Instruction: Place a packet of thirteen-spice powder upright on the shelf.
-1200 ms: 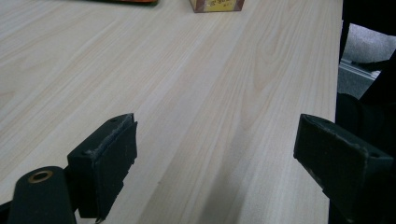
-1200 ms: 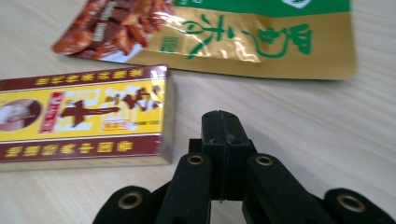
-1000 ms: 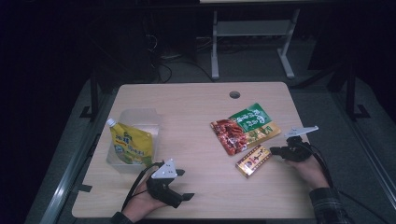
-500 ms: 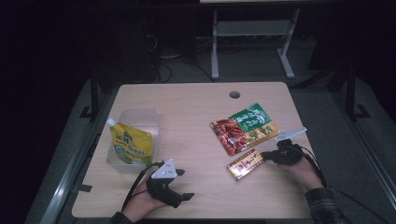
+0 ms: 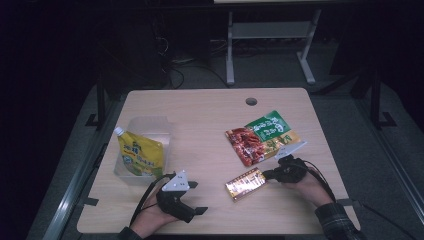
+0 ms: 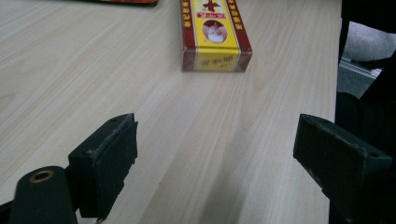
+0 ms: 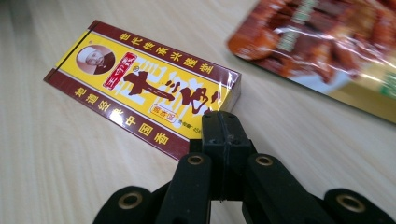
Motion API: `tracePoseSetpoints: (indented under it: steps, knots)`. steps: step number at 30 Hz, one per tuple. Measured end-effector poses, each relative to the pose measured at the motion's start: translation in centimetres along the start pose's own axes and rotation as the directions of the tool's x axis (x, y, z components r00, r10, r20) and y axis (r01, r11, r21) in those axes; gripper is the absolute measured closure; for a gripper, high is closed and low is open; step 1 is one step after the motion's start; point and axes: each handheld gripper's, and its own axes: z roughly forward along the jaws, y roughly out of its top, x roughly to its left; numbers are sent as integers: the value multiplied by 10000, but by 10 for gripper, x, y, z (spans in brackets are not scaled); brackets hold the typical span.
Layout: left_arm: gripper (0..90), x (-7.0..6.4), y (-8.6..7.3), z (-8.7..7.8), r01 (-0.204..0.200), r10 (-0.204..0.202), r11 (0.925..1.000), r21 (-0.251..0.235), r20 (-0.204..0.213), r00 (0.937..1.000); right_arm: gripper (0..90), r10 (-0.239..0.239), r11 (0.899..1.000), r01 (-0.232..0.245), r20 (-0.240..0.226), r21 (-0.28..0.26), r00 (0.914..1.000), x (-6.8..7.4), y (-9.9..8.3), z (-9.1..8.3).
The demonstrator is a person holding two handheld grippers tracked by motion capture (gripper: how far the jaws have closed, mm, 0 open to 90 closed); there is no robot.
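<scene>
Pushing the flat yellow-and-maroon cardboard box (image 5: pixel 244 183) at lower centre, right gripper (image 5: pixel 270 174) is nudging it with jaws closed on nothing; left gripper (image 5: pixel 200 197) is waiting wide open, so the pickup's not done.

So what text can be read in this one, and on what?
"世代传承兴隆堂": upper border of the flat yellow-and-maroon cardboard box.
"十三香": large, box middle.
"王守义": red tag beside it.
"地道经典中国香": lower border.
Red-and-green foil pouch and yellow spouted pouch: print too blurred or small to read.
</scene>
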Motion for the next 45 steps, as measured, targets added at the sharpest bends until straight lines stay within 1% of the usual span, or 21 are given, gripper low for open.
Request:
tracePoseSetpoints:
  steps: [1,2,5,6,9,10,12,15,16,17,19,25,27,30,32,35,36,37,40,43,45]
  knots:
    - [132,0,0,0,-37,37,10000,25,-5,10000,900,-184,9998,184,-22,54,9998,2,2,2]
    - [131,-1,0,0,52,-52,10000,35,0,10000,900,-173,9998,174,-142,65,9997,6,4,4]
    - [131,0,0,0,26,-26,10000,70,-9,10000,900,-560,9983,565,-366,130,9978,14,10,11]
    - [130,0,0,0,8,-8,10000,84,-18,10000,900,-567,9982,575,-513,142,9971,18,12,13]
    - [131,0,0,1,36,-36,10000,85,-5,10000,900,-941,9951,961,-715,247,9930,27,17,19]
    - [131,-1,0,1,38,-38,9999,95,1,10000,900,-842,9959,866,-883,243,9925,32,18,21]
    - [131,-1,0,1,4,-4,9999,103,15,10000,900,-1081,9933,1118,-1059,291,9885,40,22,26]
    - [131,-1,0,2,-56,56,9999,113,11,10000,900,-1239,9913,1275,-986,318,9874,43,23,26]
    - [131,-1,0,2,-91,91,9998,148,13,10000,900,-1105,9932,1135,-960,257,9892,44,23,25]
    - [131,0,0,1,-189,188,9996,187,16,9998,900,-1203,9924,1221,-831,171,9893,43,23,23]
    - [131,-1,1,2,-187,186,9996,220,32,9998,885,-846,9964,848,-514,3,9951,44,21,16]
    - [130,-7,5,13,-300,291,9983,497,189,9994,563,-317,9983,331,299,-480,9991,45,3,-5]
    - [130,-8,7,19,-476,466,9965,681,170,9988,492,20,9979,5,392,-654,9992,47,-3,-11]
    - [131,-10,10,26,-539,540,9950,839,17,9985,440,143,9970,-101,542,-765,9984,51,-12,-16]
    - [134,-9,11,30,-553,564,9941,932,-82,9984,424,207,9969,-164,555,-773,9982,54,-17,-18]
    - [148,-8,11,35,-389,408,9938,1044,-154,9991,410,220,9973,-178,584,-719,9980,58,-24,-20]
    - [151,-8,11,36,-319,342,9938,1066,-197,9992,407,243,9974,-201,605,-693,9979,59,-26,-21]
    - [151,-7,11,37,-406,436,9912,1263,-211,9988,406,235,9975,-192,625,-687,9978,60,-26,-21]
    - [179,-6,10,40,-254,285,9909,1321,-219,9994,404,283,9970,-234,666,-741,9974,59,-27,-22]
    - [241,-7,8,42,-344,382,9899,1375,-251,9990,404,318,9968,-261,742,-757,9967,58,-27,-22]
    - [296,-7,8,42,-432,456,9893,1393,-139,9989,404,332,9967,-275,737,-763,9967,58,-27,-22]
